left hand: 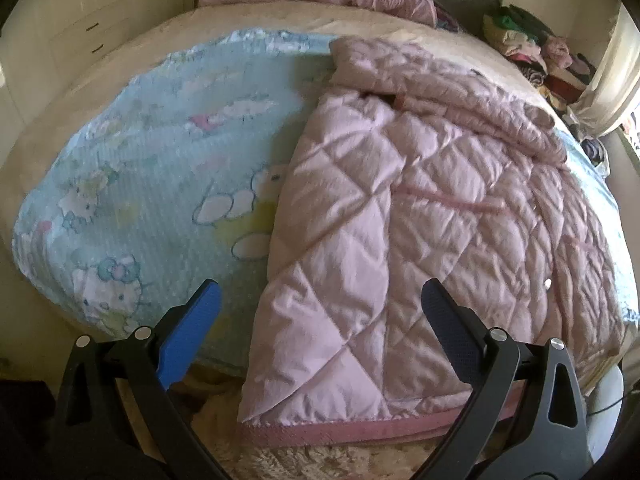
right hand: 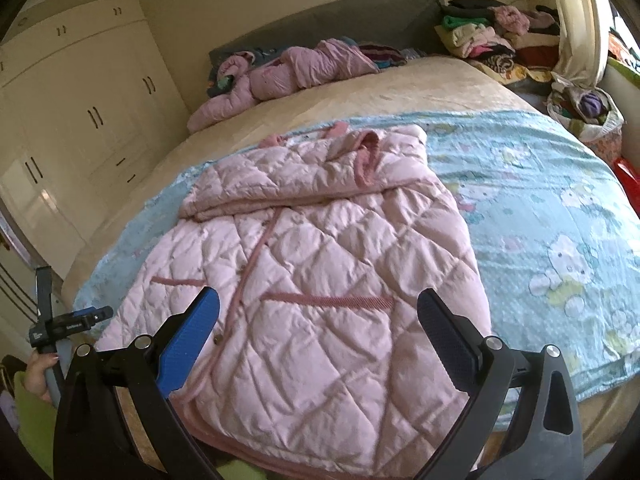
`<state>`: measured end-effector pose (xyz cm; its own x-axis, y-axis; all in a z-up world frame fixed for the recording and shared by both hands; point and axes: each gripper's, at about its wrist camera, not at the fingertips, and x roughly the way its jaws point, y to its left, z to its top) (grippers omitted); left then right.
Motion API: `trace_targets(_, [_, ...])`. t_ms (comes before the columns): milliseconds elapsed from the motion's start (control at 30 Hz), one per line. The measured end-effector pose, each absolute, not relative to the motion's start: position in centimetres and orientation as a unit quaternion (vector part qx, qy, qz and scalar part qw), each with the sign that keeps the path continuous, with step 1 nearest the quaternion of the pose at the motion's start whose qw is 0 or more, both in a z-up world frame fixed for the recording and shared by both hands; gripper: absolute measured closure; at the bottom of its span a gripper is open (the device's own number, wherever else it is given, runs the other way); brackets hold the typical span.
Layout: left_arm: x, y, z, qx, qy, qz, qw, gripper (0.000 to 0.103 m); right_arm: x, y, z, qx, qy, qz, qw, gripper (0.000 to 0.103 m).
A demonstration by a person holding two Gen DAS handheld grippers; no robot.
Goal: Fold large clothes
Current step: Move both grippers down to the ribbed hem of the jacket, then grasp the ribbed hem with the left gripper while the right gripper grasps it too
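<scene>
A pink quilted coat (right hand: 316,276) is lying spread on the light-blue cartoon blanket (right hand: 540,216) covering the bed (right hand: 400,88), hem reaching the near edge, one sleeve folded across the upper part. The left gripper (left hand: 320,304) is hovering over the hem, jaws spread wide, gripping nothing. The right gripper (right hand: 318,312) is hanging above the coat's lower front, equally wide and empty.

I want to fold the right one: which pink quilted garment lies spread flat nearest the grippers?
The pink coat on the blue blanket, spread just ahead of both open grippers. The other pink garment lies bunched up by the headboard.
</scene>
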<state>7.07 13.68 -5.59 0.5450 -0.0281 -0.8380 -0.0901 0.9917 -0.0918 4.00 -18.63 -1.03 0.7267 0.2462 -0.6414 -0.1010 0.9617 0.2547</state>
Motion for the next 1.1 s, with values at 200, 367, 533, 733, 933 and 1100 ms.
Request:
trace_targets(200, [6.9, 13.9, -7.0, -0.062, 0.488, 0.017, 0.871, 0.009, 3.3, -19.9, -2.8, 0.105, 0.377, 0.084, 0.917, 0.004])
trace_targets(367, [6.9, 14.1, -8.3, -0.071, 0.500, 0.009, 0.863, 0.009, 2.9, -20.8, -3.5, 0.108, 0.385, 0.077, 0.913, 0.004])
trace_targets(533, [6.7, 14.1, -9.8, -0.083, 0.510, -0.011, 0.856, 0.009, 2.5, -21.7, -3.9, 0.112, 0.389, 0.070, 0.912, 0.004])
trace_targets(733, [6.3, 14.4, -10.0, -0.102, 0.494, -0.035, 0.863, 0.031, 2.0, -22.9, -4.8, 0.123, 0.399, 0.061, 0.907, 0.004])
trace_targets(933, [5.3, 12.5, -9.1, -0.042, 0.481, -0.046, 0.875, 0.066, 1.6, -23.9, -6.0, 0.135, 0.415, 0.056, 0.898, 0.004])
trace_targets(1100, [5.1, 12.2, -8.2, -0.039, 0.468, -0.062, 0.881, 0.079, 1.2, -24.5, -6.8, 0.135, 0.435, 0.053, 0.889, 0.004])
